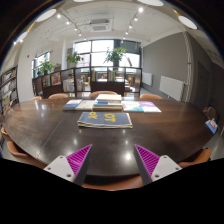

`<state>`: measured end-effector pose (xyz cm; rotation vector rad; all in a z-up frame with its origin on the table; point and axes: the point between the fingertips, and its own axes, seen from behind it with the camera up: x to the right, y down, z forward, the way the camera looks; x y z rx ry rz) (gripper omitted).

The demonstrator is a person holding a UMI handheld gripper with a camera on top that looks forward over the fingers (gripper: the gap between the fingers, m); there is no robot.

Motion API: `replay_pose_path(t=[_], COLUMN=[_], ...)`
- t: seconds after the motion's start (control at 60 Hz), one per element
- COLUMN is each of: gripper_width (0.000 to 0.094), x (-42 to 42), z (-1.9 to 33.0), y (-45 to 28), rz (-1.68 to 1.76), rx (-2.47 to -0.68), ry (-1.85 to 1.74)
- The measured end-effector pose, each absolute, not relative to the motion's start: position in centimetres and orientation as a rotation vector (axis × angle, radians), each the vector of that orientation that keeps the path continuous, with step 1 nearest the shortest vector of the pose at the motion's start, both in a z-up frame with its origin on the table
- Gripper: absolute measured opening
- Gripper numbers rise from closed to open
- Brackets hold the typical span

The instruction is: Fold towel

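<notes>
Likely soft and limp, the towel (104,119) lies mid-frame on the tabletop (50,130) — grip a corner; tool (114,160) spread apart, empty.

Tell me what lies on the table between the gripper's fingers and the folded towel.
Nothing: in the gripper view, only bare dark table runs from the open gripper to the blue-and-yellow towel lying beyond the fingers.
</notes>
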<state>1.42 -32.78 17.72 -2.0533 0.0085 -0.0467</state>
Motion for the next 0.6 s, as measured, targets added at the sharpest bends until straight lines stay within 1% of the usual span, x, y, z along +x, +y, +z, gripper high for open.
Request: replay_pose_path(t=[0.117,0.133,0.15,0.25,0.35,0.383,0.517,0.533,0.6], gripper_width=[0.0827,0.0826,0.0827,0.0824,0.0826,0.0826,0.0831,0.0829,0.0828], x=[-0.2,-0.6,-2.0,-4.1,-8.3,-9.3,-14.8,-14.6,-16.3], z=[15.7,15.3,14.0,12.8,11.5,11.5,9.9,10.1,8.8], y=[-32.1,-31.7,-30.1,-27.4,-21.0,-19.3,-9.7,-9.1,-4.3], rz=[-0.025,-0.024,-0.022,0.008,0.028,0.038,0.085,0.089,0.082], rx=[-2.109,-2.117,-2.120,-2.148,-2.155,-2.160,-2.147,-2.150,-2.159], ry=[-0.013,-0.018,-0.019,-0.047,-0.057,-0.060,-0.046,-0.051,-0.056])
